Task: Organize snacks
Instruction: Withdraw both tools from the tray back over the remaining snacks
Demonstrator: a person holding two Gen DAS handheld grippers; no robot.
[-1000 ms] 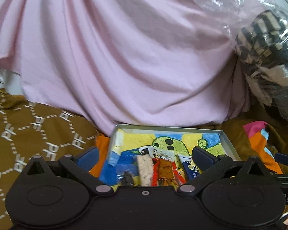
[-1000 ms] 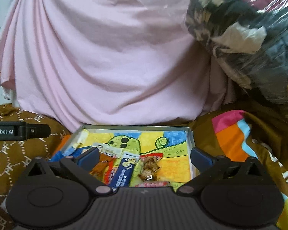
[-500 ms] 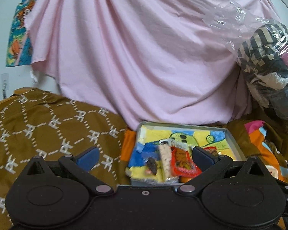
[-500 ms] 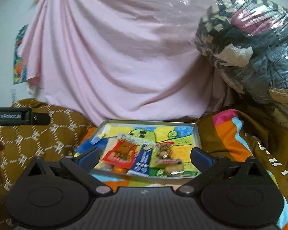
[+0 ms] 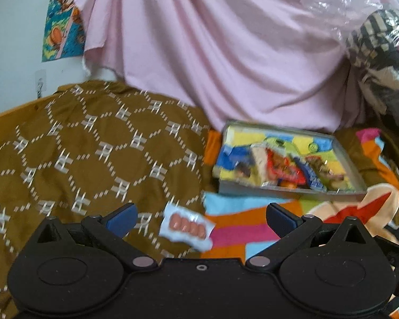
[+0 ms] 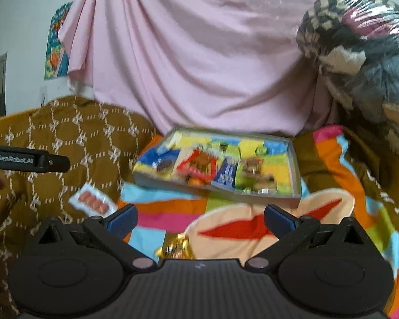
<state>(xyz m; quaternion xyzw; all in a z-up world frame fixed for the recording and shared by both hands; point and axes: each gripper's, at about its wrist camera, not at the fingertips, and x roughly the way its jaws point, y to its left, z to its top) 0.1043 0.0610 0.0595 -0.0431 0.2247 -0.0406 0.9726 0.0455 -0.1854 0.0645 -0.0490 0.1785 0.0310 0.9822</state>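
A: While both tools hang low over the bed, how do they sit?

B: The left tool (image 5: 199,219) has its jaws spread wide with nothing between them, level and pointed at the brown blanket (image 5: 79,146). The right tool (image 6: 200,219) is just as wide and bare, aimed over the striped blanket (image 6: 226,212). The left tool's body shows at the left edge of the right view.

A: Where are the snacks?

B: A sausage pack (image 5: 186,226) lies just ahead of the left tool, on the seam of the two blankets. A gold wrapper (image 6: 177,248) lies close under the right tool, between its fingers. The tray (image 5: 284,190) sits farther off, ahead and right of the left tool.

A: How do they look?

B: The pack is white with four pink sausages. The tray is grey-rimmed with a bright cartoon floor, holding several blurred packets in a row, red, blue and green.
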